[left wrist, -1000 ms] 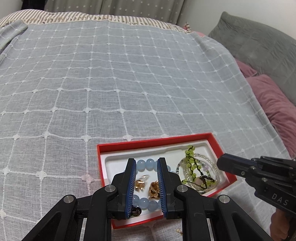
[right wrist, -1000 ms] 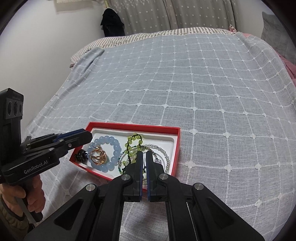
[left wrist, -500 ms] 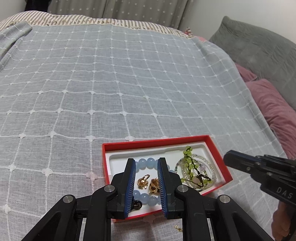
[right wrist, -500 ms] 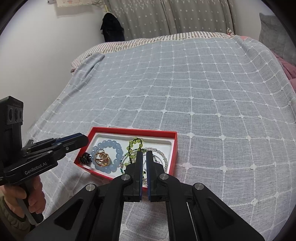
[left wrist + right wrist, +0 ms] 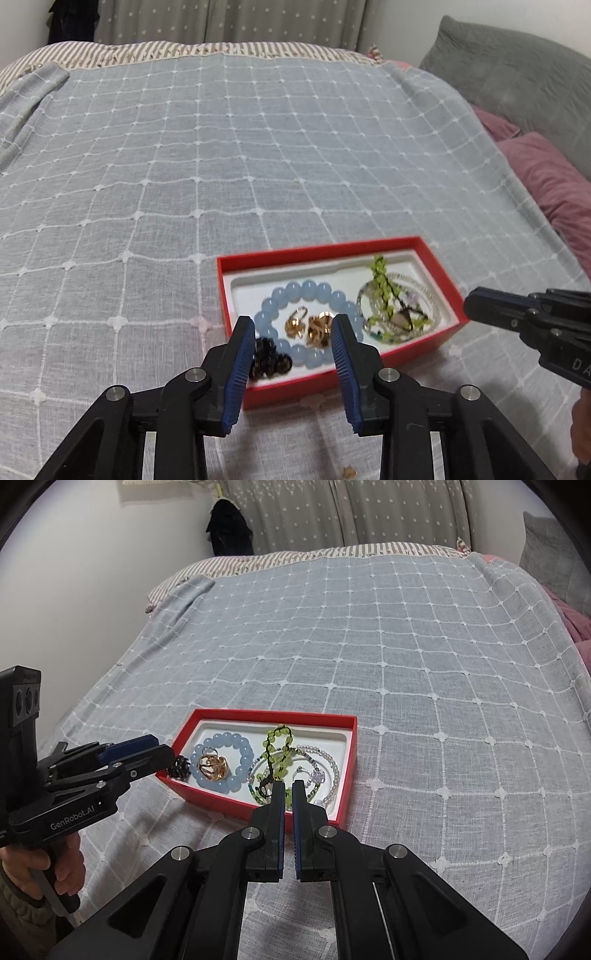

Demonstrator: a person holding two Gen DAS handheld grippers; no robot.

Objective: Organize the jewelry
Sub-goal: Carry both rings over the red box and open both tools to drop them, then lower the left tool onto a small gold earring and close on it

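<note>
Jewelry lay gathered in a red box [image 5: 349, 746] with a white liner, resting on a grey checked bedspread [image 5: 406, 646]: a blue bead bracelet [image 5: 325, 290] ringed some gold pieces [image 5: 314, 326], a black beaded piece [image 5: 269, 360] sat in the near left corner, and a green bead strand [image 5: 275, 749] lay tangled with clear bead necklaces [image 5: 328, 762] at the other end. Held low over the box's near edge, the left gripper [image 5: 293, 332] had its jaws opening with nothing pinched between the blue pads, the gold pieces and black beads only seen through the gap. Just beside the box's other end, the right gripper [image 5: 289, 788] was pressed nearly closed and empty
</note>
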